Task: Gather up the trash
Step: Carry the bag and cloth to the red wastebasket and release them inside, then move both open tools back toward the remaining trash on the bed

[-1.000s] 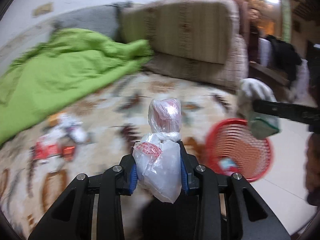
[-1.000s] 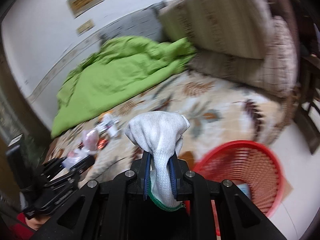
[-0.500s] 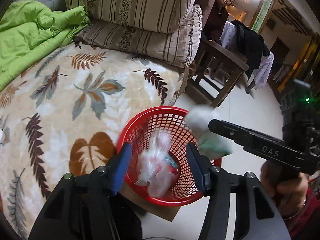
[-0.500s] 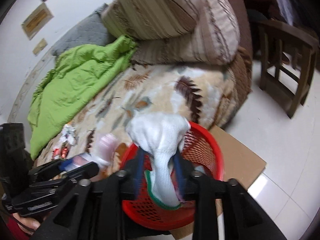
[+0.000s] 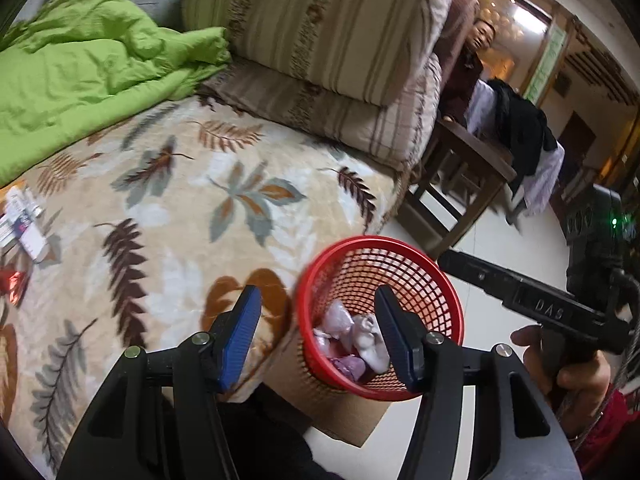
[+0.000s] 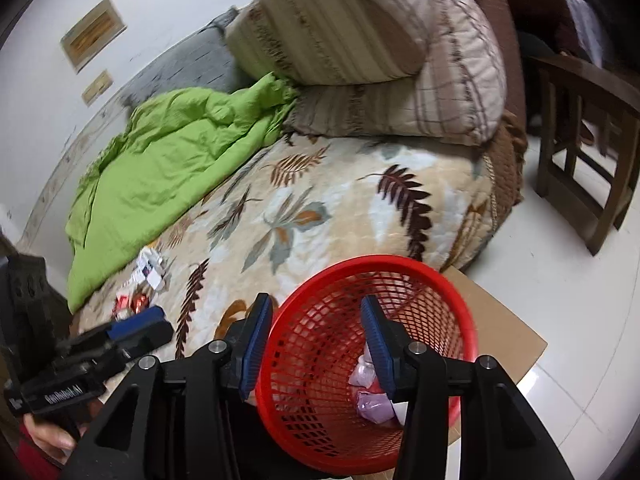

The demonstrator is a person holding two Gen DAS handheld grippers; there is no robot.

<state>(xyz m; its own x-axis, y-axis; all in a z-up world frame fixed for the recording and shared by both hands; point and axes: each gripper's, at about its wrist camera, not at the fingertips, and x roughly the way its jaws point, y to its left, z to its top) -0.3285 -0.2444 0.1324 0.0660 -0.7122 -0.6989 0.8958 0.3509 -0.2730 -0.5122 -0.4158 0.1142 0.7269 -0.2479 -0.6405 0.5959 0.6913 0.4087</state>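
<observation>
Both our grippers, left gripper (image 5: pixel 318 342) and right gripper (image 6: pixel 314 346), hung spread wide, holding nothing, over red basket (image 6: pixel 304 300). Remaining wrappers (image 6: pixel 146 276) lay back on blanket (image 5: pixel 256 236), off to left. Left one was nearer, we figured.

A red mesh basket (image 6: pixel 320 280) sits lower centre, a lime-green quilt (image 6: pixel 160 168) at left, a beige leaf-patterned blanket (image 6: pixel 340 208) centre, striped pillows (image 6: pixel 340 20) above.

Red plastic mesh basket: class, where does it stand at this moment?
The red plastic mesh basket stands on a brown cardboard sheet on the white tiled floor, right beside the leaf-patterned blanket's edge, low and centre-right in both wrist views.
</observation>
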